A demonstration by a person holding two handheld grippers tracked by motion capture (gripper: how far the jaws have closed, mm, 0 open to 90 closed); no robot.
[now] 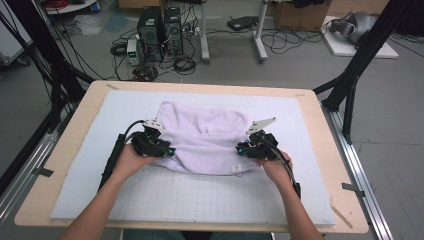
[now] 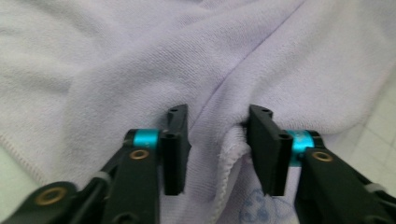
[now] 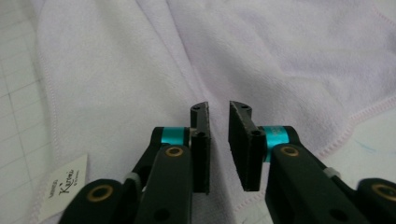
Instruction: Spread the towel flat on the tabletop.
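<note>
**Two claws part over a rumpled towel**

A pale lilac towel [image 1: 205, 137] lies bunched at the middle of the white gridded mat [image 1: 200, 195] covering the table [image 1: 75, 135]. The left claw [image 2: 217, 140] stands partly open, a hemmed fold between its pads [image 2: 261, 144] but not pinched. The right claw [image 3: 218, 140] is open by a narrow gap above the cloth, gripping nothing. A white label [image 3: 67, 184] shows near the towel's edge.

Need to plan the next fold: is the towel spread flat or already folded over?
Folded over, loosely: the lavender towel lies doubled on the mat, its upper layer bunched and creased.
</note>
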